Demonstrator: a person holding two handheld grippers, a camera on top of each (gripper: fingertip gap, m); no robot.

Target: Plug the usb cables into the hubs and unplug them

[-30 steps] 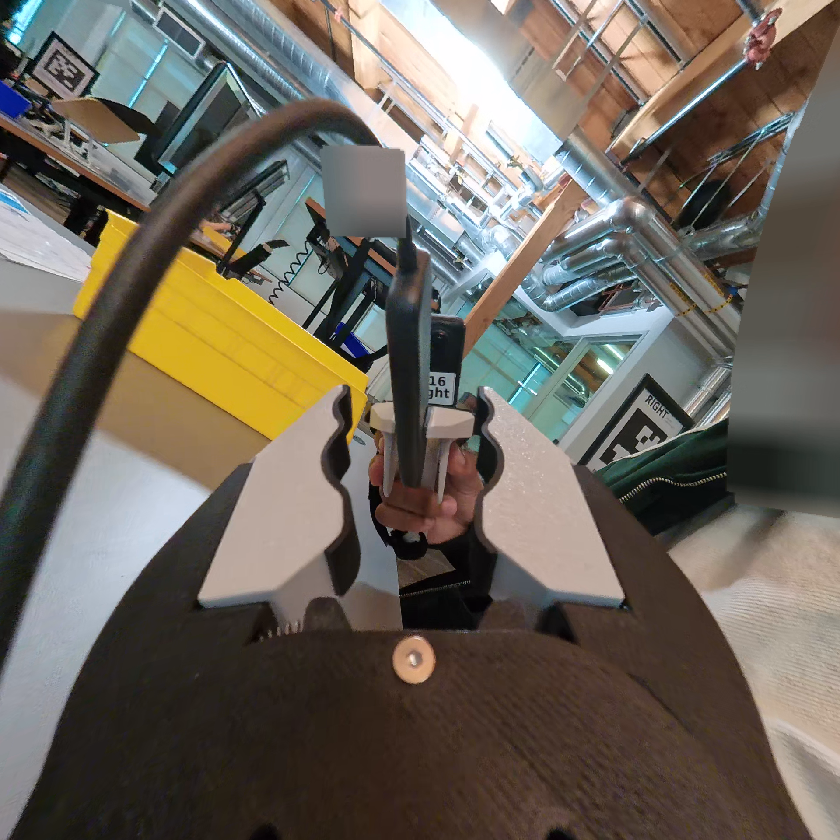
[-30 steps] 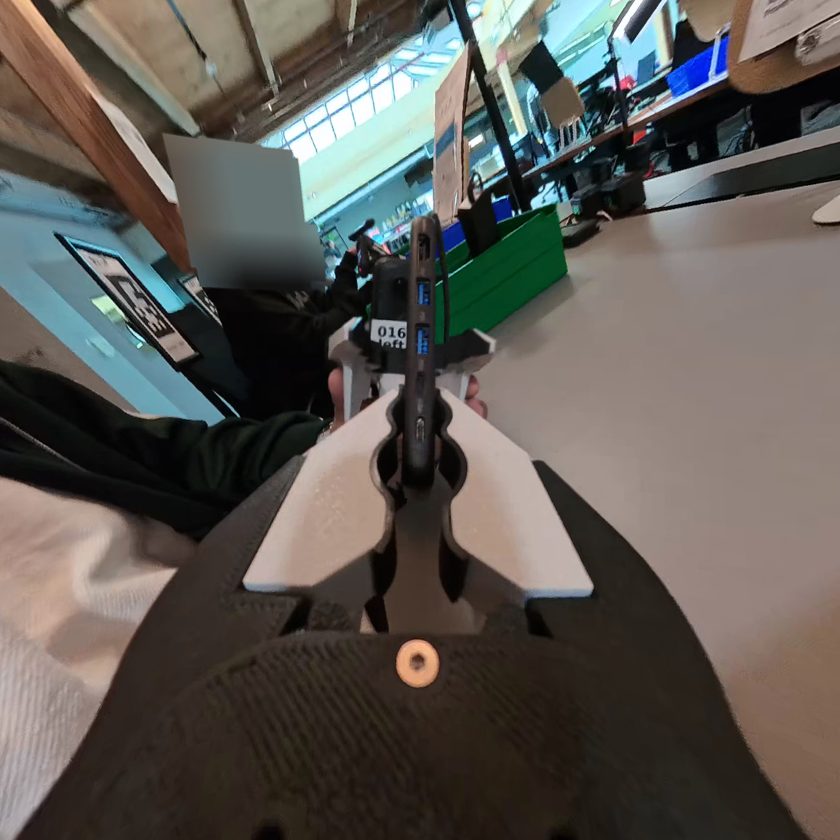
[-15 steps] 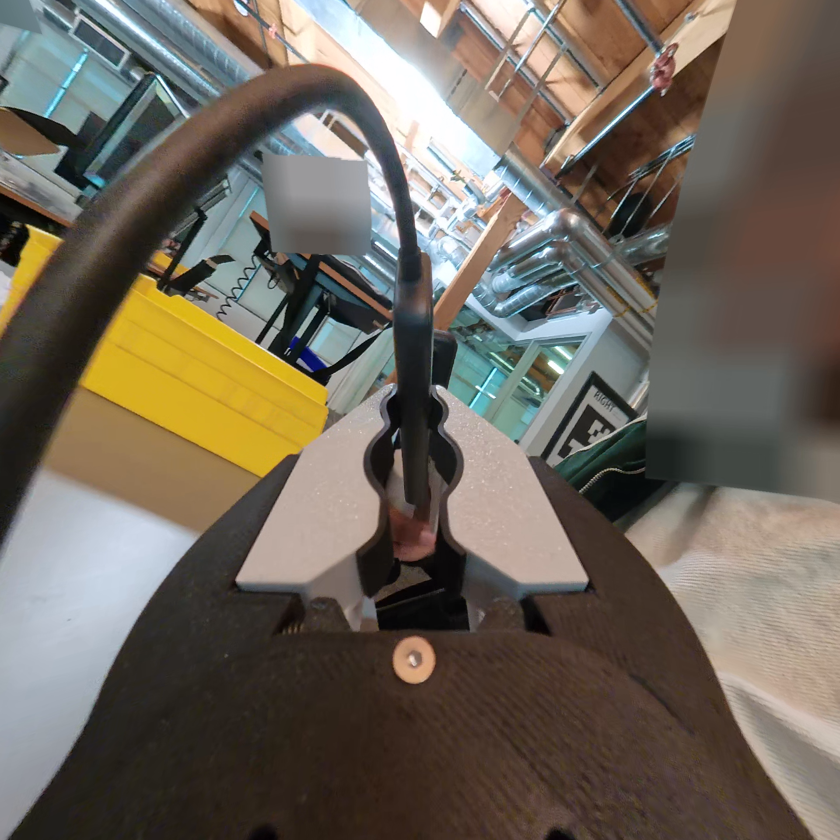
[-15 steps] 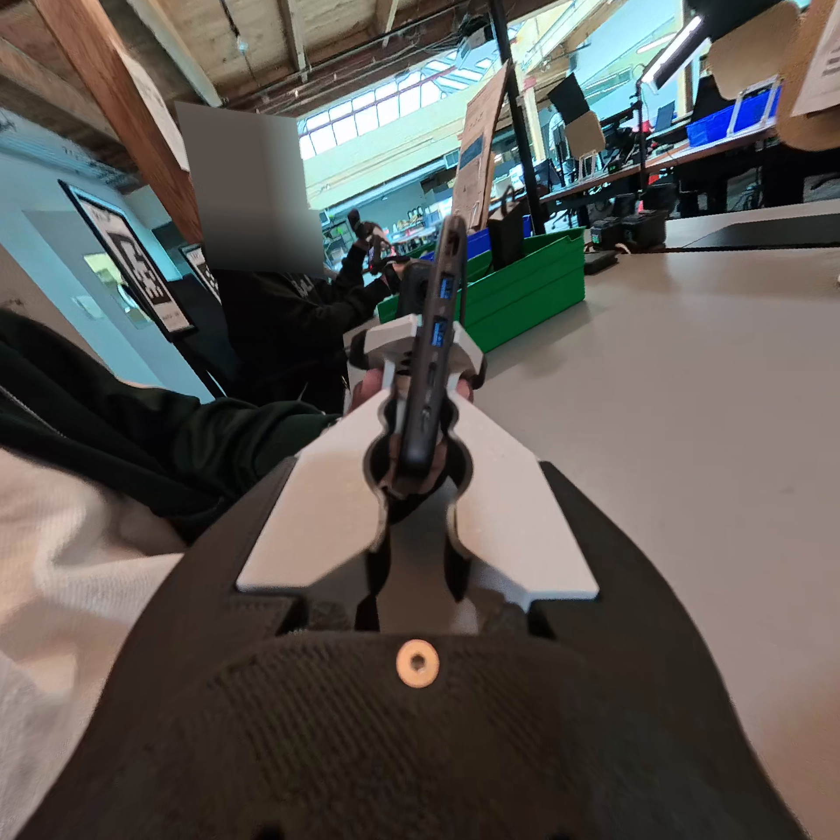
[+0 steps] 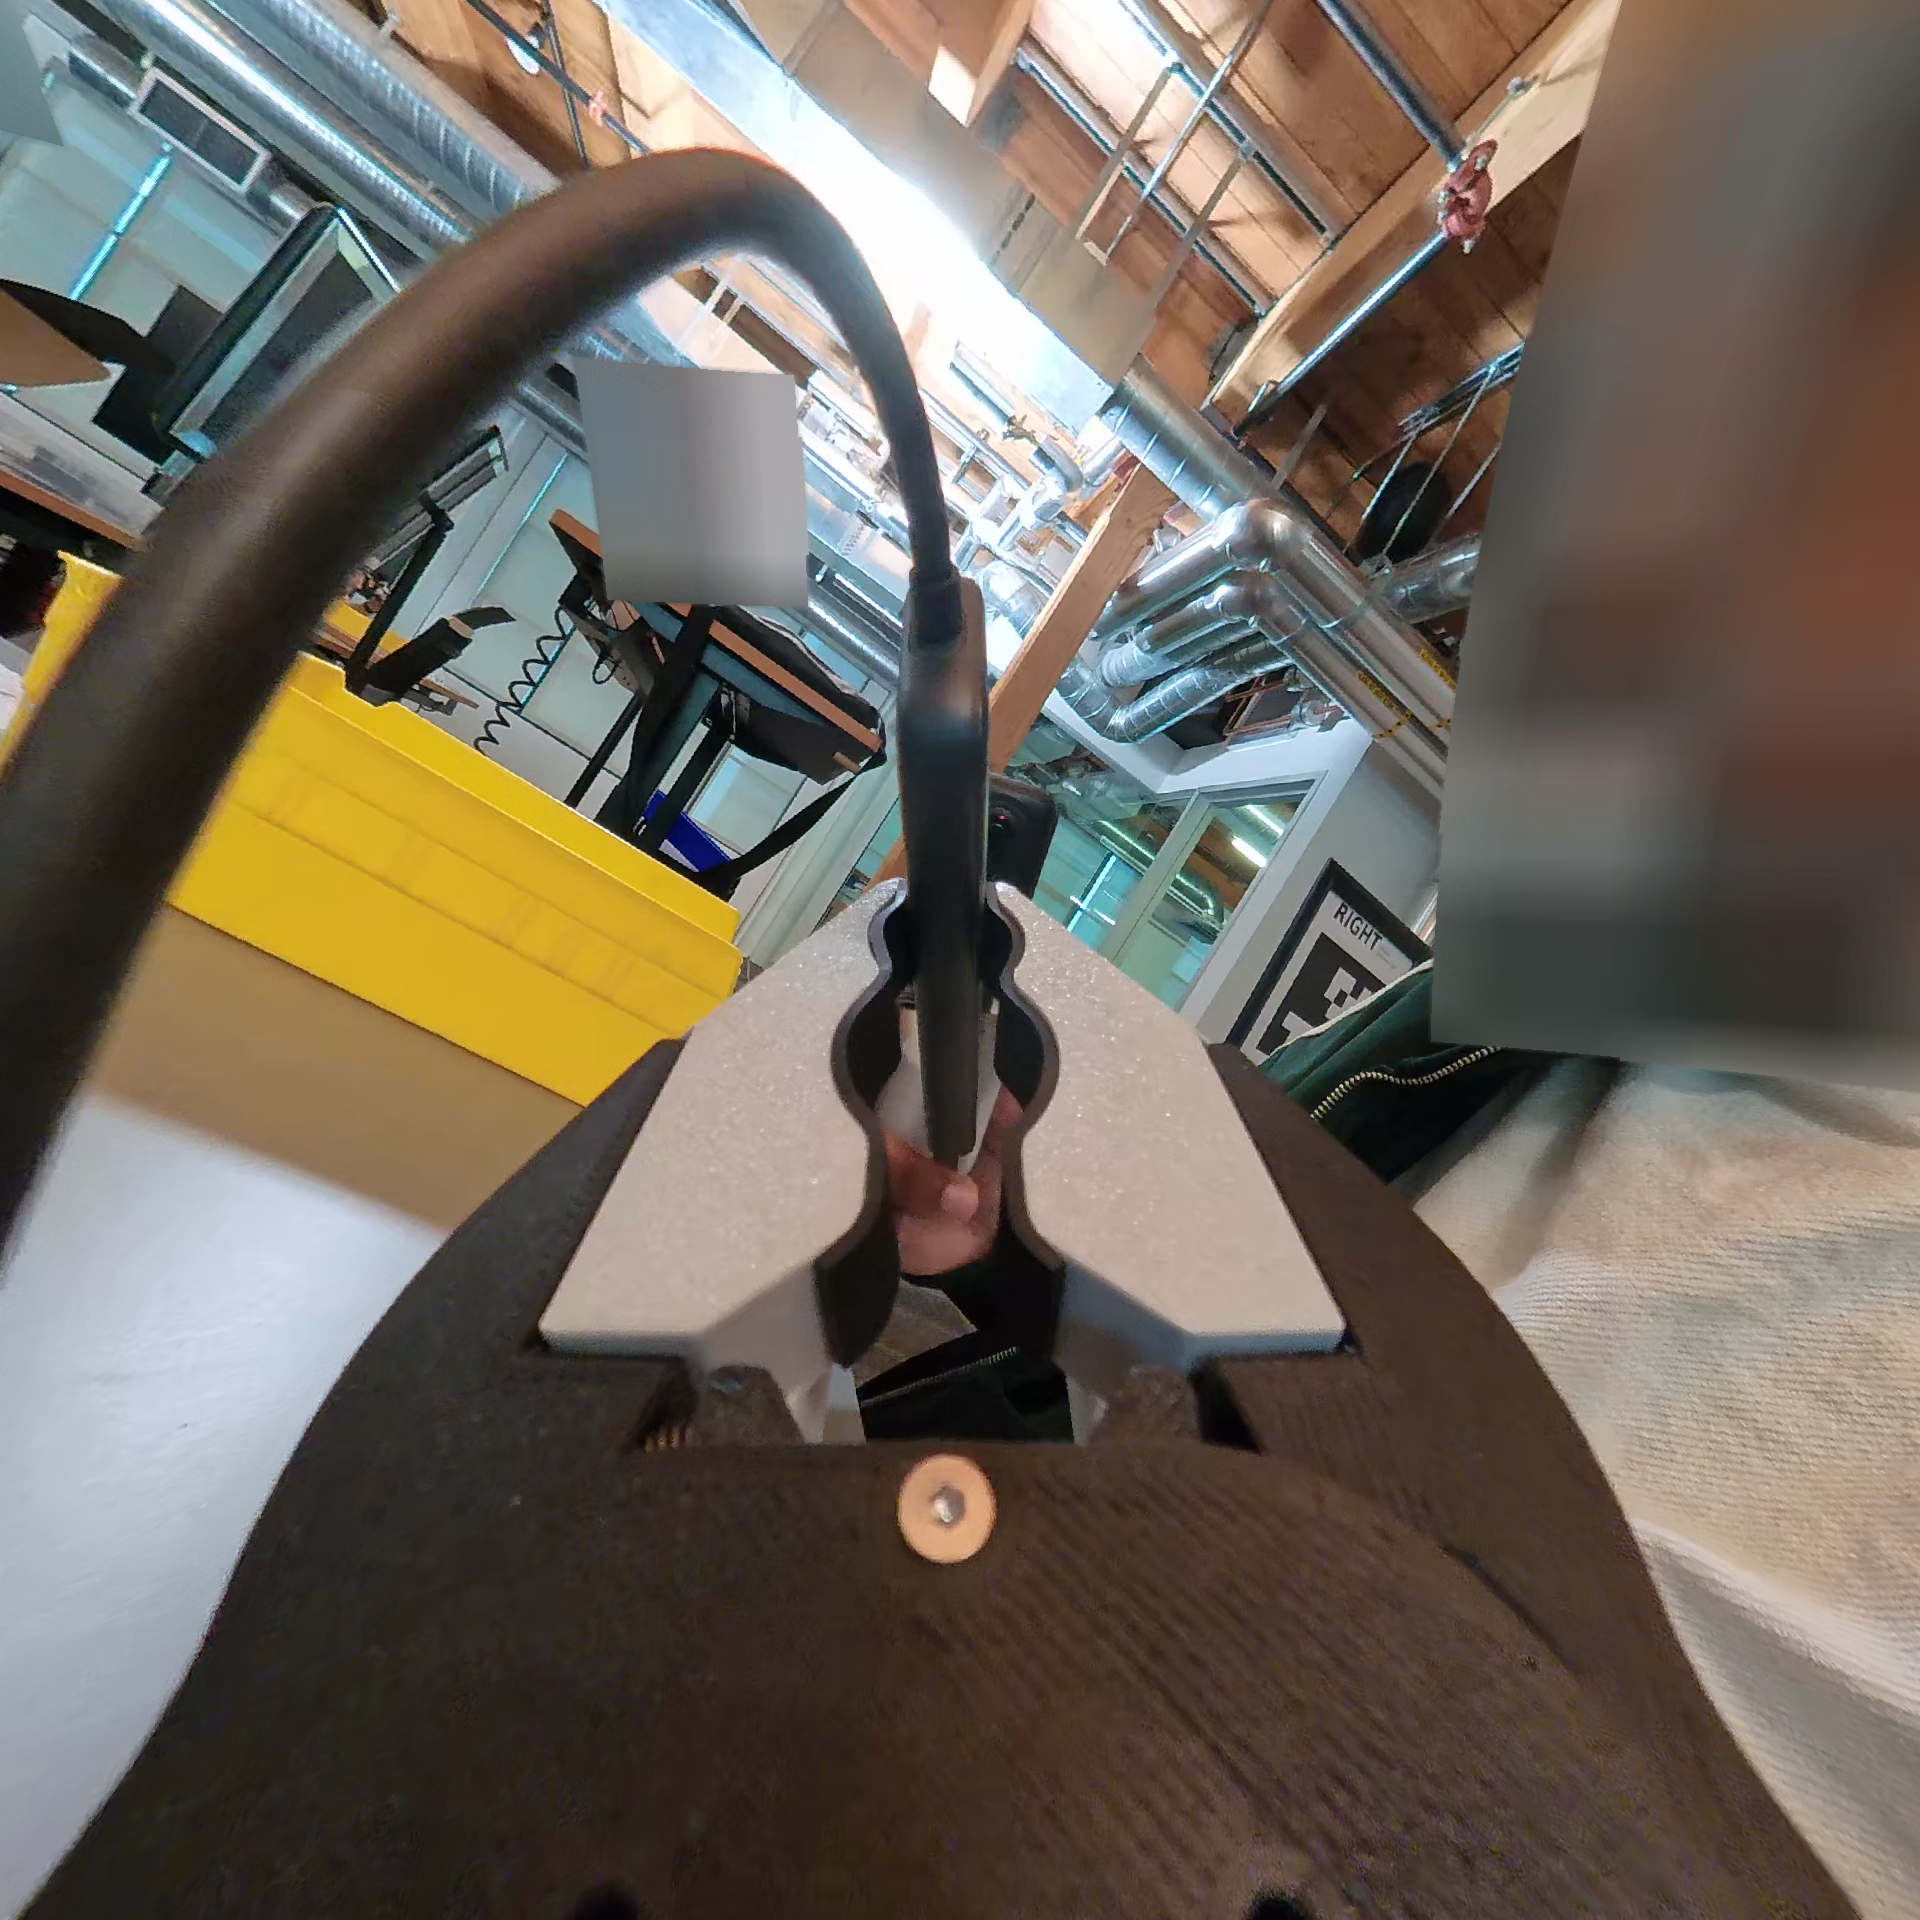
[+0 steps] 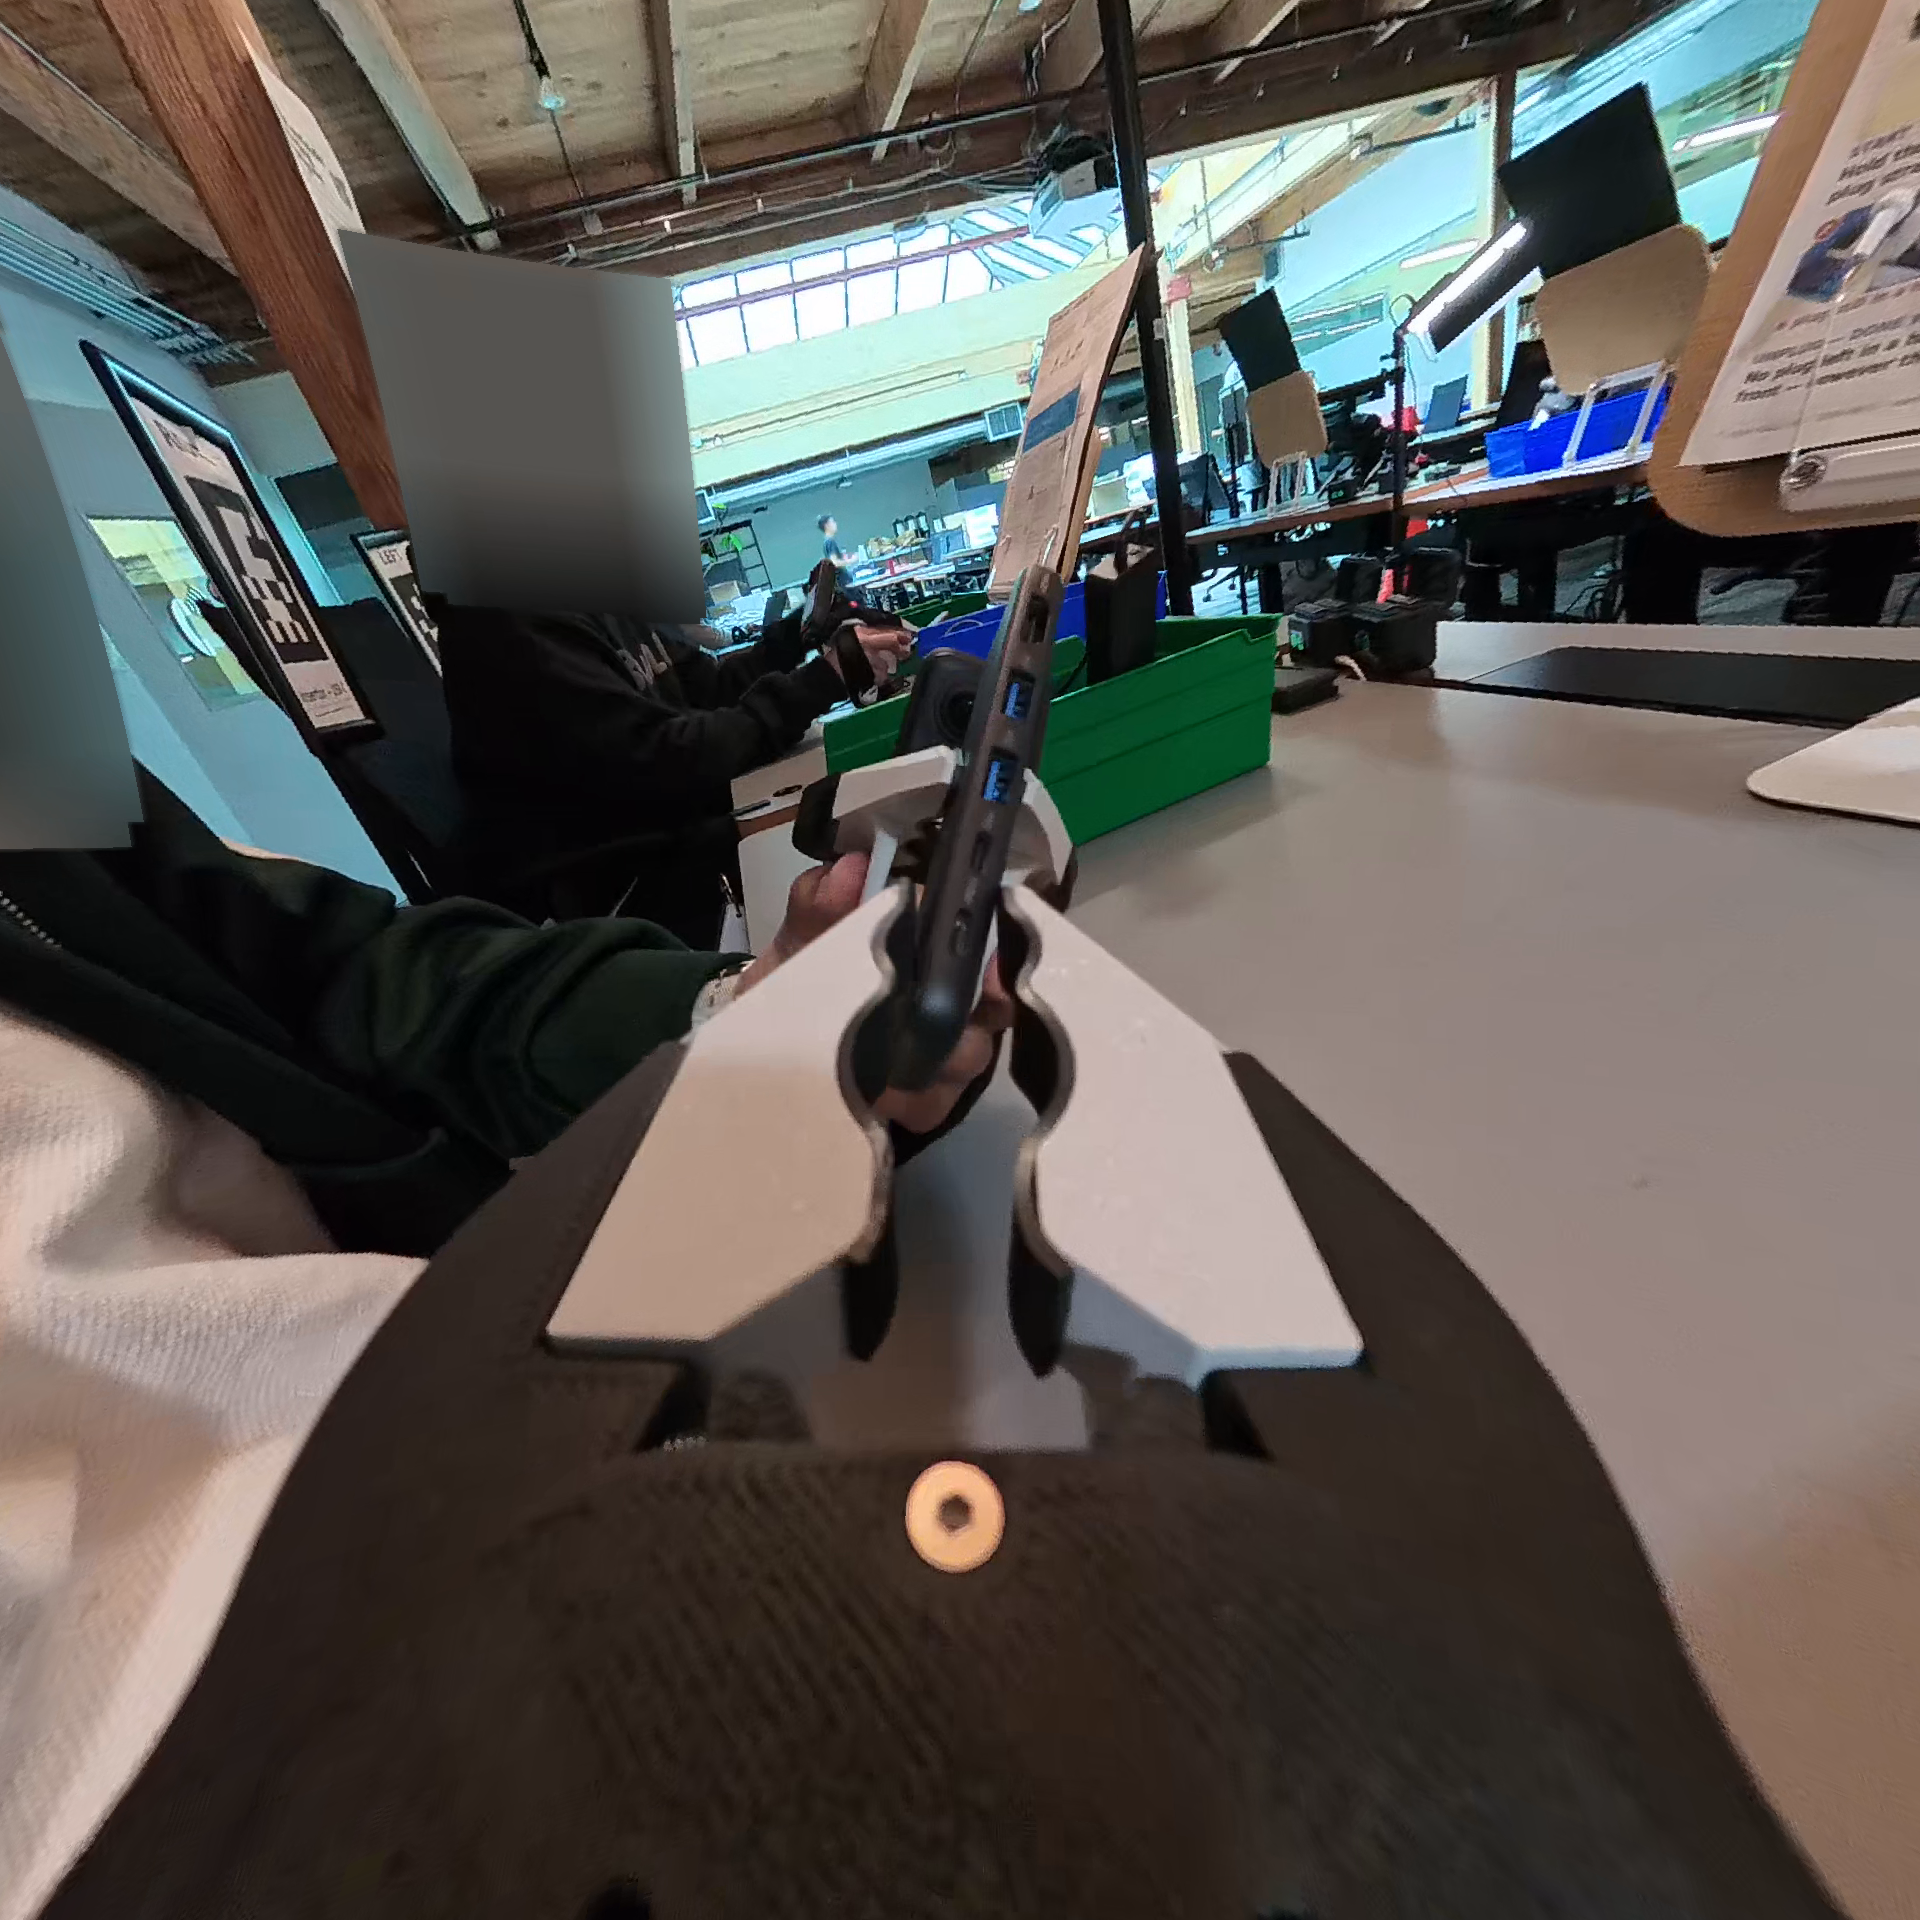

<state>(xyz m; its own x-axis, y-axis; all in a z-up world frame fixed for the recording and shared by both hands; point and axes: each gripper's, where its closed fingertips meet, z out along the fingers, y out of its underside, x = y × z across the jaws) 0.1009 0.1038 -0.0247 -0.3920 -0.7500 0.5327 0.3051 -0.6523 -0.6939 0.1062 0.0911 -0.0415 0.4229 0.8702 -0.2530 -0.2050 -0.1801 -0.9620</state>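
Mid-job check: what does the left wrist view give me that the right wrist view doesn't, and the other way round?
Left wrist view only: the black cable arching away from the top end of the hub, and a yellow bin behind it. Right wrist view only: the hub's two blue ports, both empty, and a green bin beyond. Both: the hub gripped by the left tongs and the right tongs at once.

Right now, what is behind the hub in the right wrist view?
Behind the hub, the left gripper shows as white fingers on either side of it, with a hand below and a green bin farther back. The hub covers where those fingers meet it.
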